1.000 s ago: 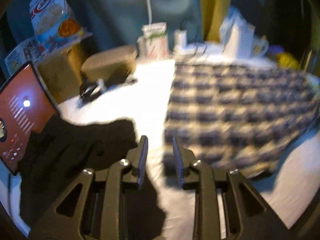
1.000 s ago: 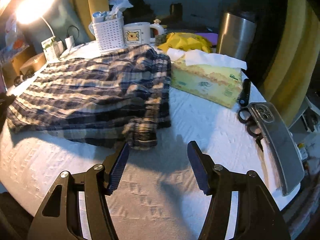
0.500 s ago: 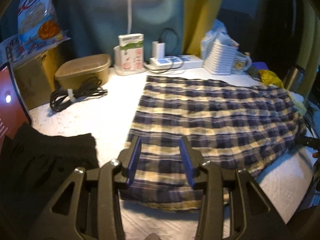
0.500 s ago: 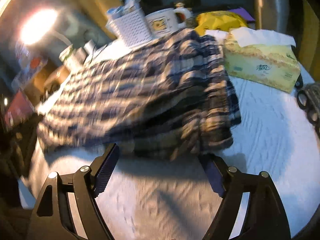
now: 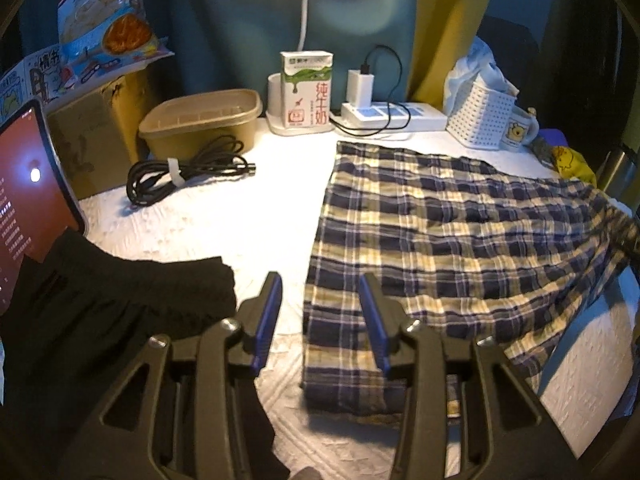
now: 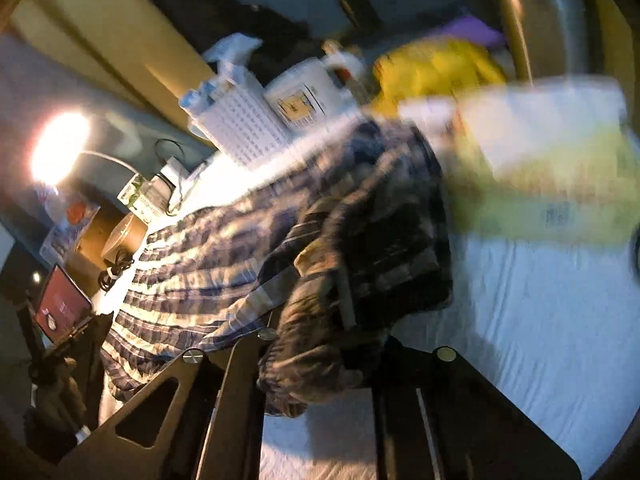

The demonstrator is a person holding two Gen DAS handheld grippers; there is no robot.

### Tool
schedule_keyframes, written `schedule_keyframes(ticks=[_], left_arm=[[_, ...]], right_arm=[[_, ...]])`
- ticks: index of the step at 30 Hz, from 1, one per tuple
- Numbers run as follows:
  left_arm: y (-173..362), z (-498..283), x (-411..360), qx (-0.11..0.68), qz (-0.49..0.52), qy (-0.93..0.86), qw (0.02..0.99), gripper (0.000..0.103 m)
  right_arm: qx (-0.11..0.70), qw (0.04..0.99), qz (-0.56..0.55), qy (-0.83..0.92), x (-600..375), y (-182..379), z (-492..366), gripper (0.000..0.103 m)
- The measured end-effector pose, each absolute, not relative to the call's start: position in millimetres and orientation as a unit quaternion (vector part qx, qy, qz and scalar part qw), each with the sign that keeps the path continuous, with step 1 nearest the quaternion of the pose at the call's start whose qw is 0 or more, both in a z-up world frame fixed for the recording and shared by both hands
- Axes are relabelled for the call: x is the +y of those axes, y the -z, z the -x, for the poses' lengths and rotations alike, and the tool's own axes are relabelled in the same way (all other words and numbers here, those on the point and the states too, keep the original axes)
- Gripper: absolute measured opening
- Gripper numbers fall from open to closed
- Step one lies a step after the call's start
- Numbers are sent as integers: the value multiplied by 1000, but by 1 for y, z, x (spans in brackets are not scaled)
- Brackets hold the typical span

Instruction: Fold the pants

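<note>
Navy-and-cream plaid cotton pants lie spread on the white-covered bench. Left gripper hovers over the hem corner, fingers part-open, gripping nothing. Right gripper is closing, its fingers hidden by the bunched waistband between them.

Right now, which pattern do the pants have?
The pants are plaid: navy, cream and yellow; clearest in left wrist view.

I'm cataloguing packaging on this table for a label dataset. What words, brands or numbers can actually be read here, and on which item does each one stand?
"纯牛奶": red, running down the front of the milk carton.
"情书": on the printed paper leaning at far left.
Snack bag: red logo, too blurred to read.
Tablet screen: text lines too small.
Mug: a cartoon bear picture, no legible words.
Tissue box: motion-blurred, unreadable.
</note>
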State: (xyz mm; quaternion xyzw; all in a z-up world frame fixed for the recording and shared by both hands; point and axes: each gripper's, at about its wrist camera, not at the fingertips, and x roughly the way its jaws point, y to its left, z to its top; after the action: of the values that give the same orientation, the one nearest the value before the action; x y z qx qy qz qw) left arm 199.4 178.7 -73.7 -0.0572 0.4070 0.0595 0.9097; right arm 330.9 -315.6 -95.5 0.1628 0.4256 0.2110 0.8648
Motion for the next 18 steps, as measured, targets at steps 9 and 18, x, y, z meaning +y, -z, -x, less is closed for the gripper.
schedule_keyframes(ticks=[9, 18], left_arm=[[79, -196, 173, 401, 77, -27, 912, 41], [84, -188, 183, 377, 109, 0, 920, 41]], right_arm=[[358, 906, -105, -197, -313, 28, -340, 9], [332, 919, -38, -209, -254, -12, -329, 9]])
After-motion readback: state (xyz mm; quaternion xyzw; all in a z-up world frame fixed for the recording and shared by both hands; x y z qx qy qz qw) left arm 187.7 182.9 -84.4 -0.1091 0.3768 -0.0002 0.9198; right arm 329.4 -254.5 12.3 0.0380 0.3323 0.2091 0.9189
